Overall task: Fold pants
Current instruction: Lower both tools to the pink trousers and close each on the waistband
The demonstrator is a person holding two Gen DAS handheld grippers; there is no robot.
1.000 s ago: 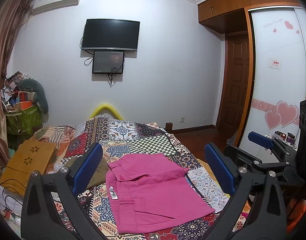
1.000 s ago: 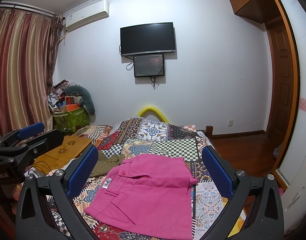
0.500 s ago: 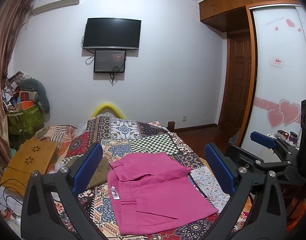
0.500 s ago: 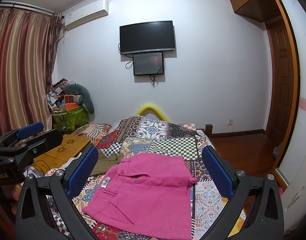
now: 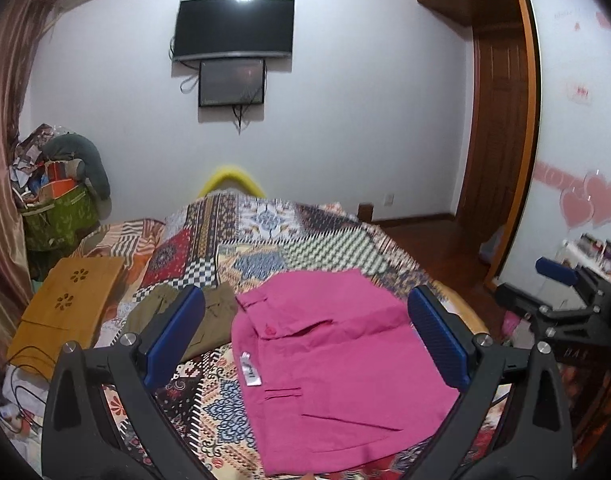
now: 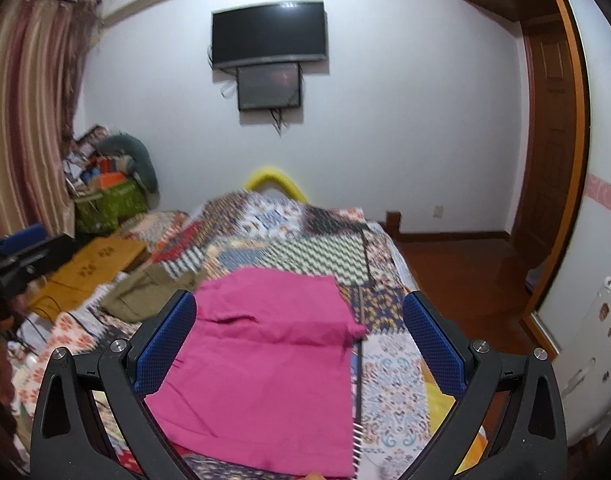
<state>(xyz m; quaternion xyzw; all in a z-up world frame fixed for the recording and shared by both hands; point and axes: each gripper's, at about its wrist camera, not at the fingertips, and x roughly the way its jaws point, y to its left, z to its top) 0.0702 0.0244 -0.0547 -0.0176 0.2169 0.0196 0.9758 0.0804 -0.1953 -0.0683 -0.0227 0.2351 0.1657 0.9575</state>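
Pink pants [image 5: 329,364] lie folded flat on the patchwork bedspread [image 5: 265,240], waistband button and white label toward the left. They also show in the right wrist view [image 6: 265,364]. My left gripper [image 5: 305,336] is open and empty, above the pants' near left part. My right gripper [image 6: 301,344] is open and empty, above the pants' near part. The right gripper also shows at the right edge of the left wrist view [image 5: 561,300], and the left gripper at the left edge of the right wrist view [image 6: 21,256].
Olive-green clothing [image 5: 209,312] lies on the bed left of the pants. A wooden lap desk [image 5: 65,304] sits at the bed's left side. A cluttered green bag [image 5: 57,216] stands by the curtain. A door and a wardrobe [image 5: 577,120] are on the right.
Both grippers have moved forward and lower toward the pants, which now look larger and nearer. The pants have not moved. Both grippers stay open.
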